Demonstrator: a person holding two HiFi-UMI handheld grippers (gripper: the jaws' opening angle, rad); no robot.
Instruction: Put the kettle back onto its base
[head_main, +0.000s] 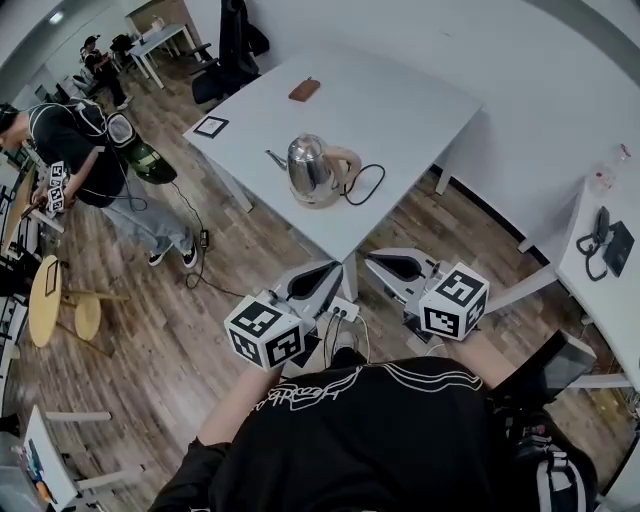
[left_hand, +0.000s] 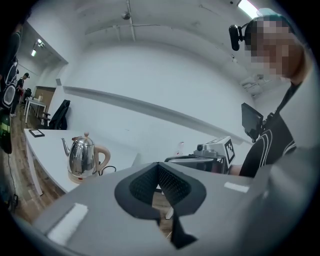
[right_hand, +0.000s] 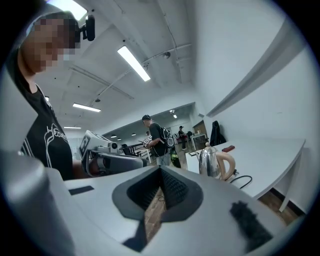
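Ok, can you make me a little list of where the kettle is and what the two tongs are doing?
kettle: upright on its base, spout to the picture's left
table: white, holds the kettle
cord: black, loops from the base across the table
left tongs: shut, empty, off the table by the person's body
right tongs: shut, empty, off the table too
task: looks done

Item: kettle (head_main: 312, 168), polished steel body, beige handle, slim curved spout, knobbed lid closed. It is seated upright on its round base (head_main: 322, 202), placed near the white tabletop's (head_main: 400, 100) front edge. A black cord (head_main: 368, 185) is looped beside the handle.
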